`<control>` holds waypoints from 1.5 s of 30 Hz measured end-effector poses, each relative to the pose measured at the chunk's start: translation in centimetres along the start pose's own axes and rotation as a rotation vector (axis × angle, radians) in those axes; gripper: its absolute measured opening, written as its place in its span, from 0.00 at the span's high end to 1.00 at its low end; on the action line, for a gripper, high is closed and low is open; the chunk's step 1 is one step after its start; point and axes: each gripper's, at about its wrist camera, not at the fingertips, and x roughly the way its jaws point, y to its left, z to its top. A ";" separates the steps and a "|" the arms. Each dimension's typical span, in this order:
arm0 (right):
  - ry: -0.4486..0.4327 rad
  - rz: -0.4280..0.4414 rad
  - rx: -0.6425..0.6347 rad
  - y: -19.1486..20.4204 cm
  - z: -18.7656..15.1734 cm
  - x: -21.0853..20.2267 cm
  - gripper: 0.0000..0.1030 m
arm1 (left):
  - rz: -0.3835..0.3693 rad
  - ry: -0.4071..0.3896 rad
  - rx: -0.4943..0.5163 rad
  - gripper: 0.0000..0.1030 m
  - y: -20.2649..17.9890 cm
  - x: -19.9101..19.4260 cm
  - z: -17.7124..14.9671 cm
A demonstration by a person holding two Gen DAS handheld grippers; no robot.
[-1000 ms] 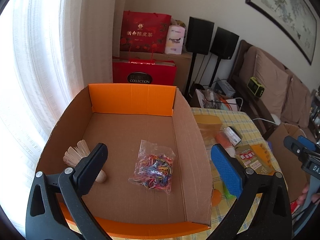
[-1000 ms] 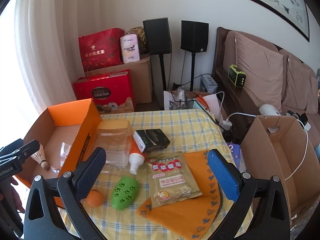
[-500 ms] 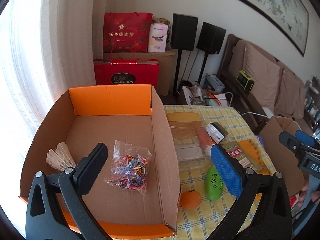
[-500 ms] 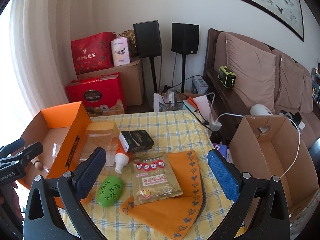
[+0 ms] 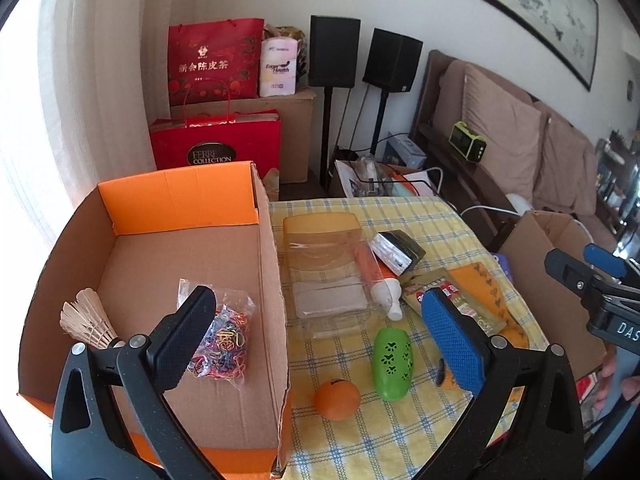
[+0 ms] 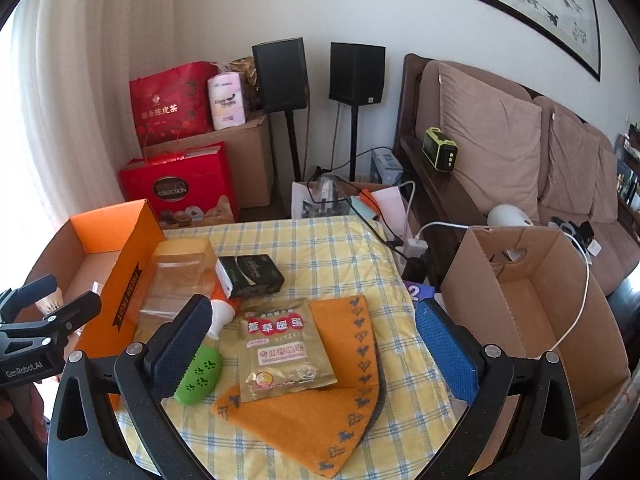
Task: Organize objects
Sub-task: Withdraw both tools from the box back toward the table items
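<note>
Left wrist view looks down past the left gripper (image 5: 316, 322), whose jaws stand wide apart with nothing between them, hanging over the right wall of the orange cardboard box (image 5: 276, 280). Inside the box lie a shuttlecock (image 5: 86, 322) near the left wall and a clear bag of coloured rubber bands (image 5: 222, 336) beside it, apart from each other. On the yellow checked tablecloth (image 5: 400, 432), just right of the box, sit an orange ball (image 5: 337, 399) and a green paw-print case (image 5: 392, 358), close together. Farther back lie a clear plastic container (image 5: 324, 264), an orange-and-white tube (image 5: 380, 280) and a small black box (image 5: 396, 250).

Right wrist view shows the right gripper (image 6: 314, 338) likewise spread wide and empty, above a gold sachet (image 6: 282, 346) that rests on an orange cloth (image 6: 316, 420). An open brown carton (image 6: 520, 300) stands off the table's right side.
</note>
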 end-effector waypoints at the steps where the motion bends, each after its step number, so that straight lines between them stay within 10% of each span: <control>1: 0.000 -0.002 0.000 -0.1 -0.1 0.0 0.00 | -0.003 0.002 0.002 0.00 -0.2 0.1 0.0; 30: 0.067 0.018 0.051 -3.2 -2.1 1.9 0.01 | -0.031 0.070 0.121 0.00 -5.6 3.3 -2.5; 45: 0.122 0.041 0.071 -4.3 -3.4 3.1 0.20 | 0.006 0.107 0.192 0.18 -7.0 5.7 -4.2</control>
